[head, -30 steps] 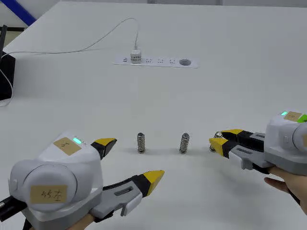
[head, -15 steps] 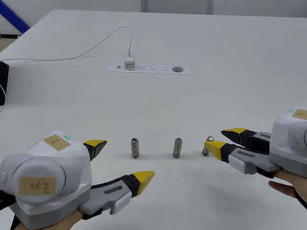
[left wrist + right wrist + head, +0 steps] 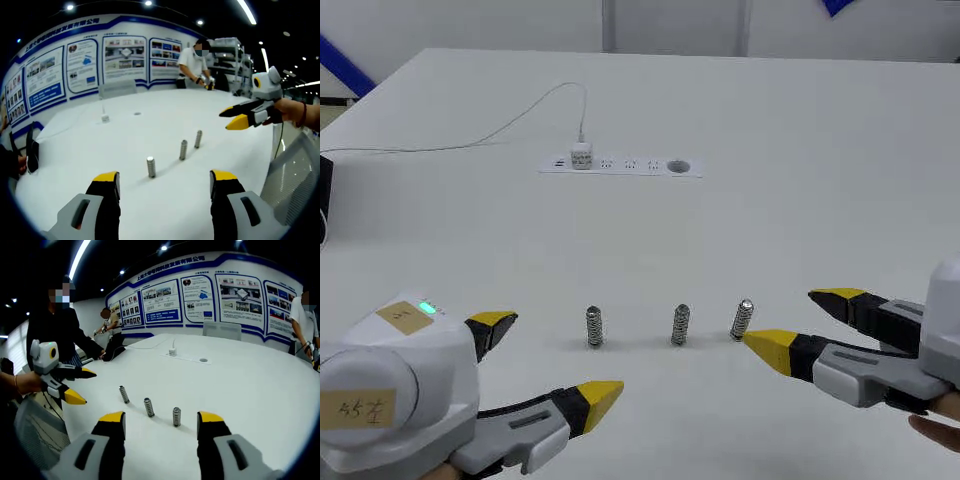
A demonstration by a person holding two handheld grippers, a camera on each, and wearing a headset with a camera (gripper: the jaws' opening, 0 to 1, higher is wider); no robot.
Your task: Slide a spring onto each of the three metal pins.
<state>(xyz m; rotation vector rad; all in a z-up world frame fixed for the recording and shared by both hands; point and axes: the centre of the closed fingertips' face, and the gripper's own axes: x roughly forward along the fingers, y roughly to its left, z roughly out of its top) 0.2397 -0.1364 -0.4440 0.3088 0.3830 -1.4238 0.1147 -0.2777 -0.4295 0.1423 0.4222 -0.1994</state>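
White yellow-tipped left hand-held gripper (image 3: 548,356), jaws spread wide, low over the white tabletop (image 3: 770,200), matching right hand-held gripper (image 3: 803,318), jaws also apart

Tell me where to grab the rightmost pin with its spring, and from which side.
Grip the rightmost pin by its spring-covered middle, below the shiny top. Come in level from its right with the open right gripper, a jaw on each side. The pin is thin and nearly upright, and the middle pin stands close on its left, so that side looks cramped.
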